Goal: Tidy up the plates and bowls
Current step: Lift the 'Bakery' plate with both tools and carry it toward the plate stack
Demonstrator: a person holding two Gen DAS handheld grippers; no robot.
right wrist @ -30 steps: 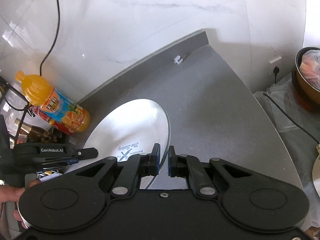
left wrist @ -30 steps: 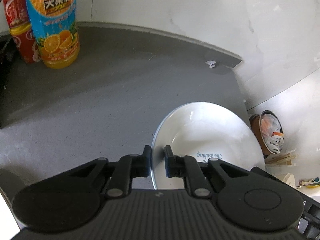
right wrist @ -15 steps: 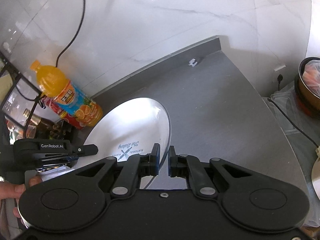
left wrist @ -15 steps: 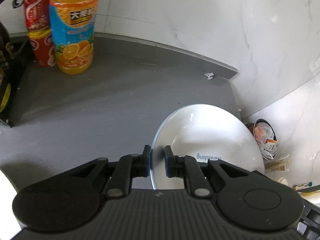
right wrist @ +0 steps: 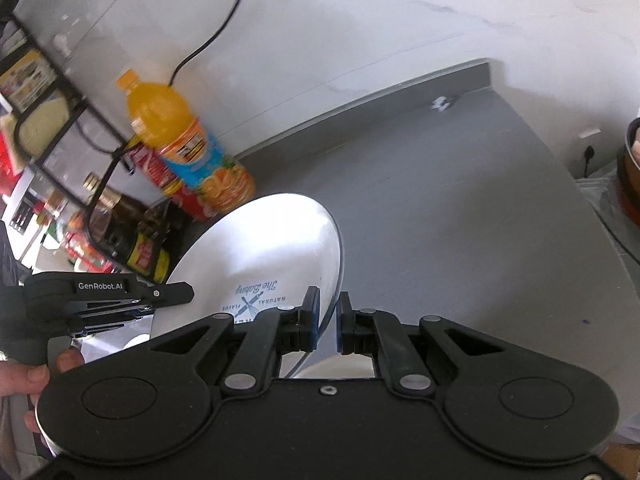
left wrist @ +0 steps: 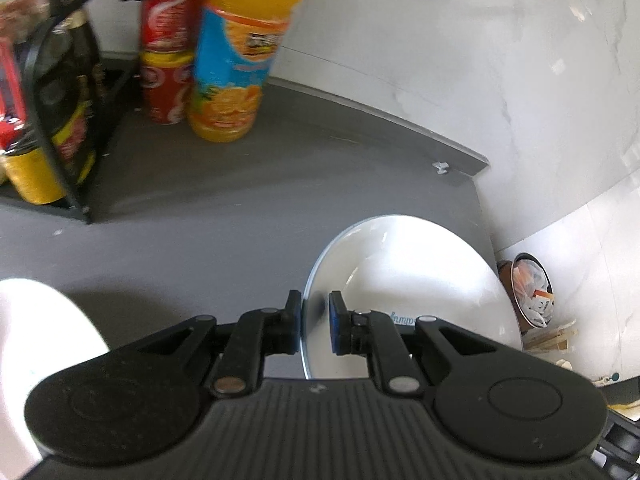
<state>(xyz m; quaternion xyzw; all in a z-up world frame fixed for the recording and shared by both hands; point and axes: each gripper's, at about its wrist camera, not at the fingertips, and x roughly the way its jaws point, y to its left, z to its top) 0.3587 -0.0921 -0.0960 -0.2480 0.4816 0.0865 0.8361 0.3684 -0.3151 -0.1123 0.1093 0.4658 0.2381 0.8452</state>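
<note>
A white plate (left wrist: 408, 276) with blue printed lettering is held above the grey counter (left wrist: 240, 200) by both grippers at once. My left gripper (left wrist: 315, 325) is shut on its left rim. My right gripper (right wrist: 328, 322) is shut on its right rim; the plate (right wrist: 264, 252) fills the left middle of the right wrist view, with the left gripper's body (right wrist: 100, 300) at its far edge. Another white dish (left wrist: 36, 352) shows at the lower left of the left wrist view.
An orange juice bottle (left wrist: 240, 52) and stacked red cans (left wrist: 168, 40) stand at the counter's back left. A black wire rack (left wrist: 52, 100) with bottles stands at the left. A bin with rubbish (left wrist: 528, 292) sits on the floor past the counter's right edge.
Both grippers have moved back and up with the plate. The bottle, cans and wire rack have come further into view, and a white dish has appeared at the lower left.
</note>
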